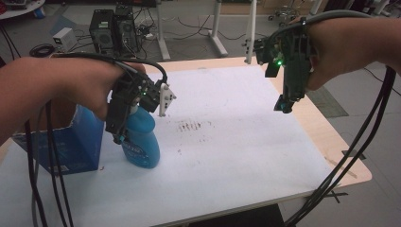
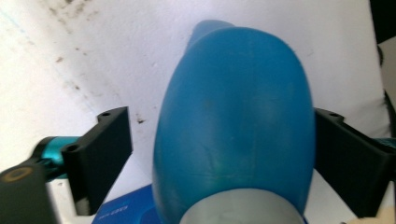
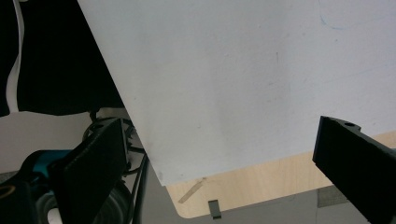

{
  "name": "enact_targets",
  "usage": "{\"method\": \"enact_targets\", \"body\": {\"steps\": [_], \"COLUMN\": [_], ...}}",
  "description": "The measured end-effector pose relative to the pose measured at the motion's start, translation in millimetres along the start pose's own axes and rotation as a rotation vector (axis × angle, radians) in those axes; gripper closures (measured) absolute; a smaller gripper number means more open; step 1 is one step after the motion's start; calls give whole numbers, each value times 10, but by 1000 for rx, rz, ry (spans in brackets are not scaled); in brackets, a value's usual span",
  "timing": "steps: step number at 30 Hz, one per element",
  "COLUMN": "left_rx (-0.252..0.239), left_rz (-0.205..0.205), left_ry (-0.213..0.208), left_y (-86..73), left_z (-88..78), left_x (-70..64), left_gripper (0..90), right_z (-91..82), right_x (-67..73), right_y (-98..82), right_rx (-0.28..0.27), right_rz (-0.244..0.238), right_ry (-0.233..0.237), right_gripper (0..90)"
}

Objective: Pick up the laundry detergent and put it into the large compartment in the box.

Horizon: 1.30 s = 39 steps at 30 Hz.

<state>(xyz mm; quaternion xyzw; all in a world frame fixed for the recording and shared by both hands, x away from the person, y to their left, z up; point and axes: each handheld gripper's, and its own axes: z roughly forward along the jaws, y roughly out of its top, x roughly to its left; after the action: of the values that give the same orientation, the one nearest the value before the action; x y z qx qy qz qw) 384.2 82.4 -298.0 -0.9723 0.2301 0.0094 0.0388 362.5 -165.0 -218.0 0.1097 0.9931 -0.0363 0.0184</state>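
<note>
We see a wooden desk [image 1: 331, 142] covered over most of its top by a white sheet [image 1: 227, 161], with a patch of dark smudges [image 1: 194, 126] near the sheet's middle. At the near left of the desk stands a blue carton [image 1: 71, 146], and just to its right a blue plastic bottle [image 1: 140, 139] stands upright on the sheet, close beside the carton.

Our left gripper [image 1: 124, 135] comes down over the bottle from above. In the left gripper view the bottle's rounded blue body [image 2: 233, 126] lies between the two black jaws; the right jaw sits against its side, while a sliver of white sheet shows between the left jaw and the bottle, so the jaws bracket the bottle without closing fully on it.

Our right gripper [image 1: 283, 105] hangs in the air over the far right part of the desk, well apart from the bottle. In the right gripper view its jaws stand wide apart with nothing between them, above the sheet's edge and a rounded corner of bare wood [image 3: 243, 191].

Beyond the desk, computer towers [image 1: 113, 30] stand on the floor [image 1: 189, 45] among cables.
</note>
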Motion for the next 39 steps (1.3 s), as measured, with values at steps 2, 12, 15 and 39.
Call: {"method": "enact_targets", "body": {"steps": [2,12,15,39], "left_rx": [1,-6,-10,-19], "left_rz": [4,-6,-9,1], "left_ry": [6,-10,-4,-4], "left_y": [5,-18,-30,-15], "left_z": [-2,-2,0,-16], "left_x": [-2,-24,-29,-53], "left_gripper": [104,169,177,279], "right_z": [8,24,24,41], "right_x": [2,-6,-6,-9], "right_y": [-7,2,4,10], "right_rx": [4,6,12,12], "right_rz": [4,3,-2,-3], "right_ry": [4,1,2,-7], "right_gripper": [21,21,21,21]}}
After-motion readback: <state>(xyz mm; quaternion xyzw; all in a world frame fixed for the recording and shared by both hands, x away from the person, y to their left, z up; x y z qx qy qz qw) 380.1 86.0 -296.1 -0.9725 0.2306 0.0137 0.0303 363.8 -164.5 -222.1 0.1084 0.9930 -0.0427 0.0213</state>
